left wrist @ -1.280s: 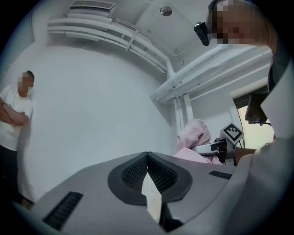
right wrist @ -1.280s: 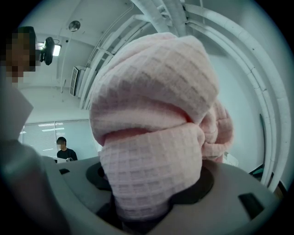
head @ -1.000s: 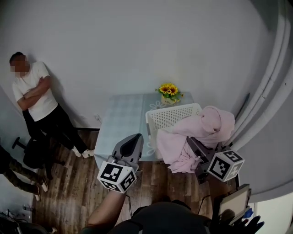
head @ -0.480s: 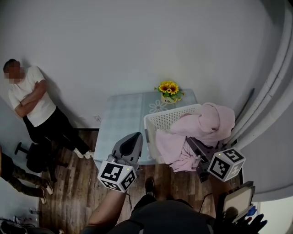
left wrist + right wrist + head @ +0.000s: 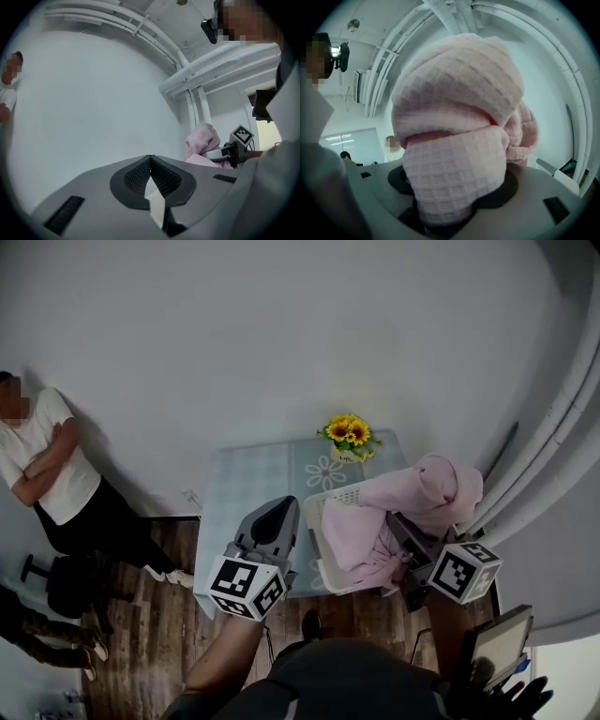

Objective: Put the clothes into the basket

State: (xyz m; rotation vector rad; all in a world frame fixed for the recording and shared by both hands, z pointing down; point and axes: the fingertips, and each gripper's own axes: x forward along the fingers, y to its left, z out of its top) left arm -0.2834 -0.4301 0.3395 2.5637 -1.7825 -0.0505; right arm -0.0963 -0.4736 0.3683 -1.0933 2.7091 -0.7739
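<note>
A pink waffle-knit garment (image 5: 417, 495) hangs bunched over the white perforated basket (image 5: 343, 495), which stands on the pale blue table (image 5: 248, 488). My right gripper (image 5: 401, 529) is shut on the garment, and part of the cloth droops inside the basket. In the right gripper view the garment (image 5: 457, 117) fills the space between the jaws and hides the fingertips of the right gripper (image 5: 452, 211). My left gripper (image 5: 279, 507) hovers over the table to the left of the basket. In the left gripper view the left gripper (image 5: 150, 158) has its jaws shut with nothing held.
A pot of sunflowers (image 5: 349, 435) stands at the table's far edge behind the basket. A person in a white T-shirt (image 5: 42, 465) leans on the wall at the left, near a black chair (image 5: 66, 582). White pipes (image 5: 553, 446) run down the right side.
The pink garment has shifted from the basket's front rim to hang more inside it. Both grippers keep their hold and place; the view has turned a little.
</note>
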